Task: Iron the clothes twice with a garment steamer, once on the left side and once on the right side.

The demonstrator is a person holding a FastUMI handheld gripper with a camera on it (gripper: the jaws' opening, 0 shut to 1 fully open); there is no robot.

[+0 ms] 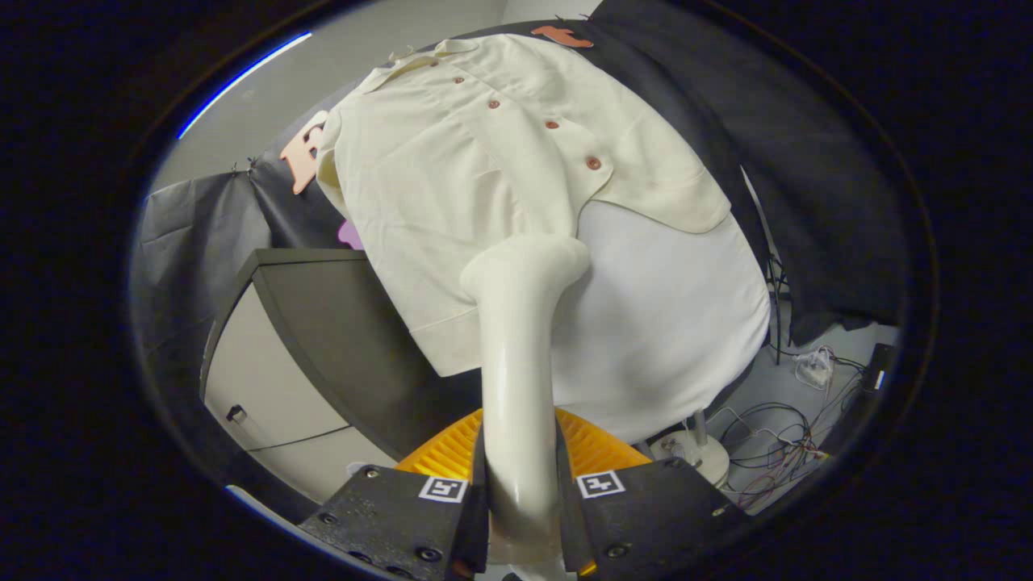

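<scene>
We see the gripper with both fingers pressed on the glossy cream plastic handle of the garment steamer, whose head meets the cream short-sleeved shirt with brown buttons. The shirt covers a white padded form. Beside it stands a dark-topped cabinet; tangled cables lie on the floor.

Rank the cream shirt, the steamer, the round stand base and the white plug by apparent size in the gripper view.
1. Cream shirt
2. Steamer, clamped in the gripper; nearness inflates it
3. Round stand base
4. White plug, smallest
</scene>
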